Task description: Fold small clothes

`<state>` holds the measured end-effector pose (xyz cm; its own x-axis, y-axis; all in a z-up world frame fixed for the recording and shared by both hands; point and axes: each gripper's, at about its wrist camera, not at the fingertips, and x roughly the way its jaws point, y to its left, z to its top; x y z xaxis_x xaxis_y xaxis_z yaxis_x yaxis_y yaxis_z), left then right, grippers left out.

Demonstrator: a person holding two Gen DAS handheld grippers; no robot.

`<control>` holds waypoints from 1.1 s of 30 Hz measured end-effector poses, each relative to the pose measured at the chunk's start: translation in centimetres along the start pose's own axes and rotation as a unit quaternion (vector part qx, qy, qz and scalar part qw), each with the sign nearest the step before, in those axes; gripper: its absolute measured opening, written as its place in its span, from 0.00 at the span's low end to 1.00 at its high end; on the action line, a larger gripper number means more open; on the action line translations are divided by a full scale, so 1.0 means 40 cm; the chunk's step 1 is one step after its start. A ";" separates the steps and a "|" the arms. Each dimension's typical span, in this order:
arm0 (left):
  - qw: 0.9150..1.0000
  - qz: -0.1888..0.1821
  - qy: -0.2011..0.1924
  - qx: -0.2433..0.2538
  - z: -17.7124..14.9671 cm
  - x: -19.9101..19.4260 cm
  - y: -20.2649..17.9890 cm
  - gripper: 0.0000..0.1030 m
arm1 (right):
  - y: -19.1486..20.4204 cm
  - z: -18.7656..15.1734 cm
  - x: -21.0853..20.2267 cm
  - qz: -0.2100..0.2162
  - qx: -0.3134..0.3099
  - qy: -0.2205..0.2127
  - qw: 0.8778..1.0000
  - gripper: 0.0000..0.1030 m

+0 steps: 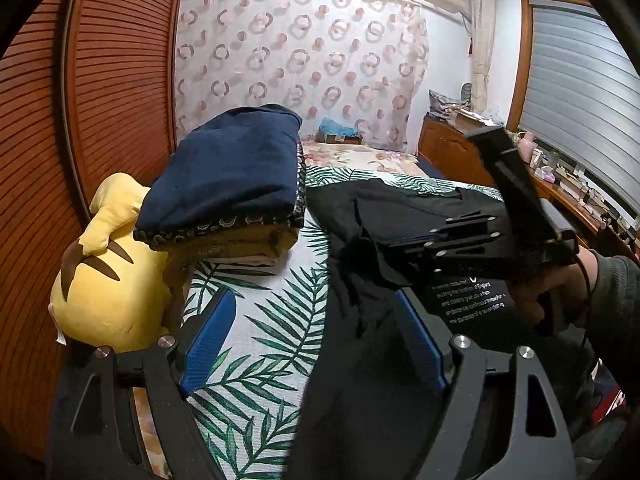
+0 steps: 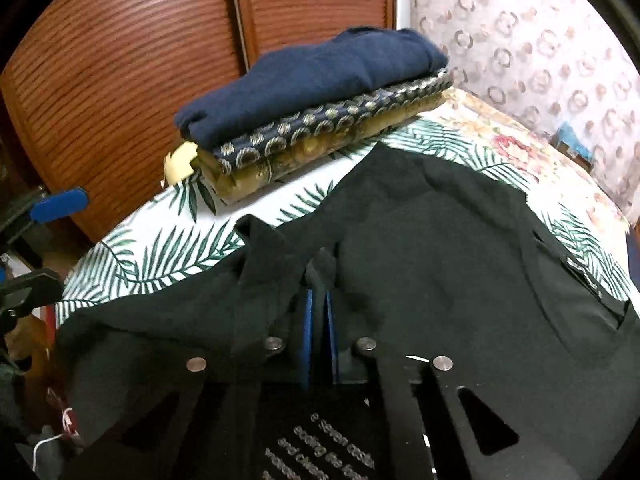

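Left wrist view: my left gripper (image 1: 312, 344) stands wide, nothing pinched, blue pads (image 1: 208, 344) either side of the black shirt's (image 1: 400, 200) near edge on the palm-print sheet (image 1: 280, 320). My right gripper (image 1: 416, 240) is over the shirt, a tuft of black fabric bunched at its tip. A stack of folded clothes (image 1: 228, 184) sits beside a yellow plush toy (image 1: 108, 280), so I'd say several pieces are done; the shirt lies mostly spread, its fold barely begun. White print on the shirt (image 1: 472, 300) reads partly "England", rest too small. Right wrist view: my right gripper (image 2: 320, 320) is clamped narrow on a raised fold of the black shirt (image 2: 440, 260). The folded stack (image 2: 312, 100) lies just beyond it. Print near my fingers (image 2: 320, 444) is blurred, unreadable; small hem label (image 2: 584, 276) too.
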<state>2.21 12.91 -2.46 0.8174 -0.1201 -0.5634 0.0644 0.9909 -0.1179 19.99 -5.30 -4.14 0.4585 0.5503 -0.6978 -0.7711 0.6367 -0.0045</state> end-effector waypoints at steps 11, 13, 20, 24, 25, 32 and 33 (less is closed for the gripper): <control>1.000 -0.013 0.002 0.008 0.005 0.014 -0.038 0.79 | -0.083 -0.092 -0.157 -0.049 0.057 -0.068 0.995 0.05; 1.000 -0.017 0.004 0.010 0.005 0.021 -0.043 0.79 | -0.107 -0.113 -0.152 -0.087 0.077 -0.058 0.992 0.05; 0.999 -0.029 0.013 0.018 0.015 0.051 -0.072 0.79 | -0.164 -0.154 -0.113 -0.117 0.101 -0.033 0.987 0.29; 0.999 -0.034 0.022 0.026 0.026 0.075 -0.091 0.79 | -0.171 -0.169 -0.136 -0.123 0.096 -0.033 0.987 0.40; 0.999 -0.036 0.024 0.028 0.030 0.081 -0.097 0.79 | -0.167 -0.171 -0.149 -0.128 0.095 -0.033 0.987 0.40; 0.997 -0.070 0.033 0.025 0.039 0.104 -0.139 0.58 | -0.192 -0.228 -0.254 -0.172 0.110 -0.026 0.979 0.40; 0.996 -0.073 0.038 0.025 0.038 0.112 -0.147 0.51 | -0.199 -0.248 -0.265 -0.176 0.113 -0.025 0.978 0.40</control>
<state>6.35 6.63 -3.02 0.7521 -0.2645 -0.6036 0.2092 0.9644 -0.1619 16.89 -21.56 -3.80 0.7035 0.2980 -0.6452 -0.4466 0.8916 -0.0752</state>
